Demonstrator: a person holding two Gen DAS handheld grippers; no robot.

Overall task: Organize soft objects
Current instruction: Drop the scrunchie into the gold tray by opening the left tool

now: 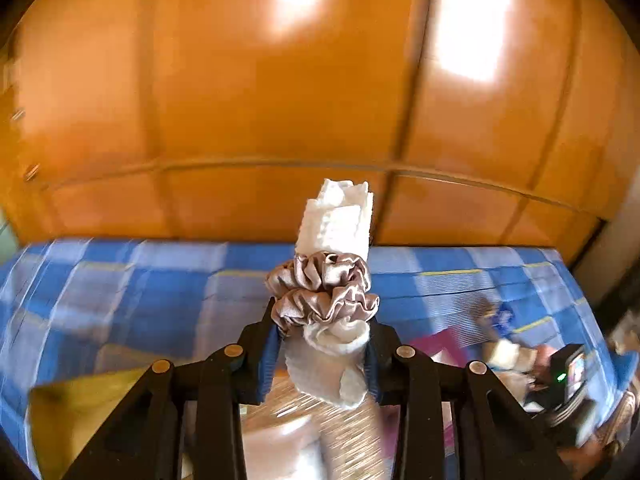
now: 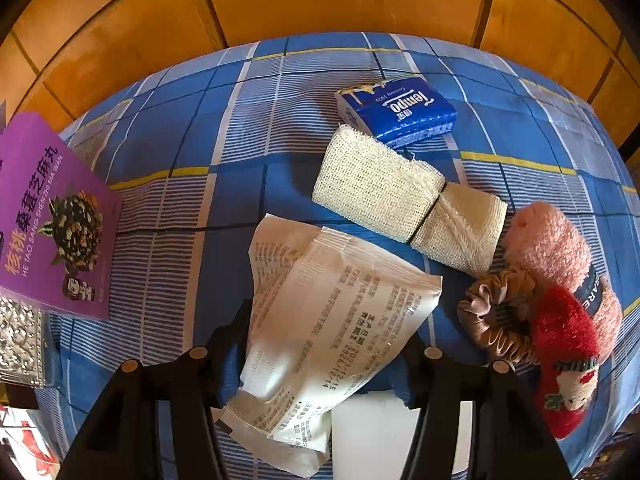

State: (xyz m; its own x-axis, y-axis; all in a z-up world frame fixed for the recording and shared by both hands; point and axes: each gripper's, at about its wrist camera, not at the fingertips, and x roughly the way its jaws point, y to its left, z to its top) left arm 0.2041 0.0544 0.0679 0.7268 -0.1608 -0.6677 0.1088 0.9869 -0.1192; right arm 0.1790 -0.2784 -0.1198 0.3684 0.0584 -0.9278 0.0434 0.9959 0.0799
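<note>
While the left claw point(image 1: 322, 354) clamps a scrunchie-bound white cloth roll point(image 1: 334, 236), the right claw point(image 2: 320, 356) gapes around a white printed pouch point(image 2: 332, 320); beside it lie a blue tissue pack point(image 2: 400, 110) and a cream gauze roll point(image 2: 400, 196).

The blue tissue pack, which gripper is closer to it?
Right. The right gripper hovers over the bed with a white packet between its fingers, the blue tissue pack lying just ahead. The left gripper is raised, shut on a white cloth roll.
</note>
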